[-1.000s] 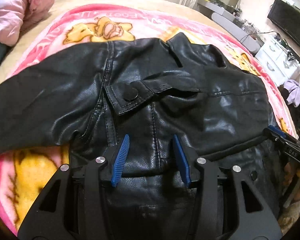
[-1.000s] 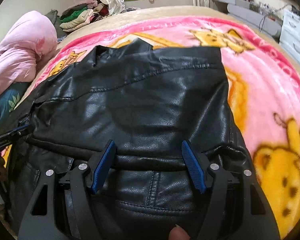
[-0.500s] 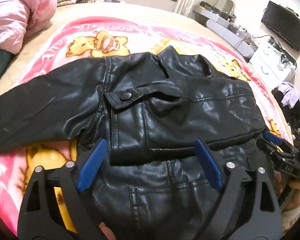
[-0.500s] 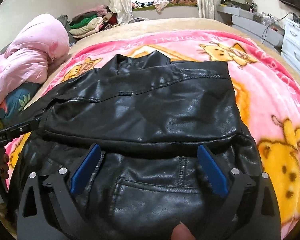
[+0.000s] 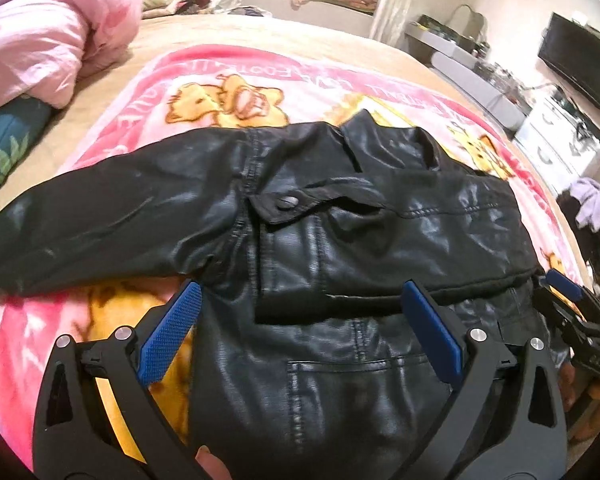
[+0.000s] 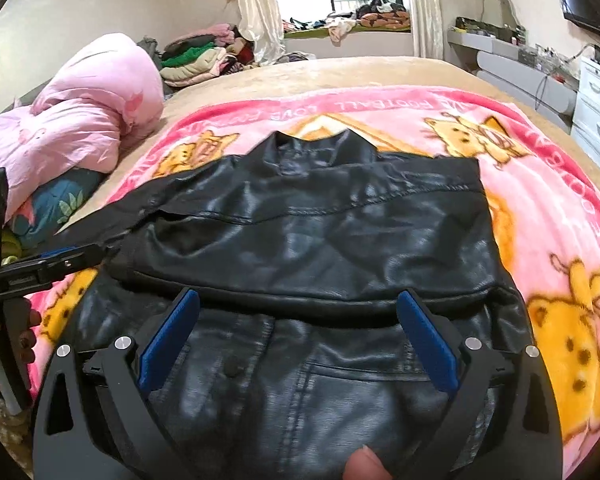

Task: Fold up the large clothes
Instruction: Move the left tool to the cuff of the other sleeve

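Jacket (image 5: 340,240), black leather, is lying flat on the pink cartoon blanket (image 5: 320,80) on the bed, one sleeve folded across the chest, the other sleeve (image 5: 100,220) stretched out sideways. Left gripper (image 5: 300,336) and right gripper (image 6: 296,340) both hang over the hem, jaws spread wide, gripping nothing.

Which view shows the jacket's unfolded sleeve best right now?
The left wrist view: the sleeve lies stretched out leftward across the pink blanket, visible nearly end to end. The right wrist view shows only a thin sliver of it at the jacket's left edge.
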Demonstrator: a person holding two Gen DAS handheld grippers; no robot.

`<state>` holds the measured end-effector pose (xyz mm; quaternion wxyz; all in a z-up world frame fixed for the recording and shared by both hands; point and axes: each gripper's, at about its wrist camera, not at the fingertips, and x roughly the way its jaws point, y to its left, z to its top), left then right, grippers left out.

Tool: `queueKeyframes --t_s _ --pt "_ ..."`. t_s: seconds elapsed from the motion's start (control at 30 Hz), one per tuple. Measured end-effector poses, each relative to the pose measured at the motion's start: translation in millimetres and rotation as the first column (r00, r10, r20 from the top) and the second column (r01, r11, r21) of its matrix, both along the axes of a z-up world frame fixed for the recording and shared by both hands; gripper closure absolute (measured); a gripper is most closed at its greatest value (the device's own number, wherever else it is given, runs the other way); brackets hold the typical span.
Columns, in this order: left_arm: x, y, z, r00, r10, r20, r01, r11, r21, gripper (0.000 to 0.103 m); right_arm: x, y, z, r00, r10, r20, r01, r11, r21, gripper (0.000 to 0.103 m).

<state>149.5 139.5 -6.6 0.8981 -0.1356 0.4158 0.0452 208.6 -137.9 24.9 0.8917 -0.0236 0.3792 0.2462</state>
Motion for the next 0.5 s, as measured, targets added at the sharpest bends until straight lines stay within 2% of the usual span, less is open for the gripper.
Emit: queueKeyframes --t_s 0.27,0.5 --pt "-12 27 11 0.996 0.083 0.029 -0.082 0.996 -0.019 0.009 -11 31 21 0.997 0.053 0.047 -0.054 0.998 0.012 0.005" --pt "-19 49 16 0.99 0.139 0.038 -0.138 0.99 -0.023 0.009 -21 63 31 0.991 0.107 0.08 -0.106 0.994 -0.013 0.005"
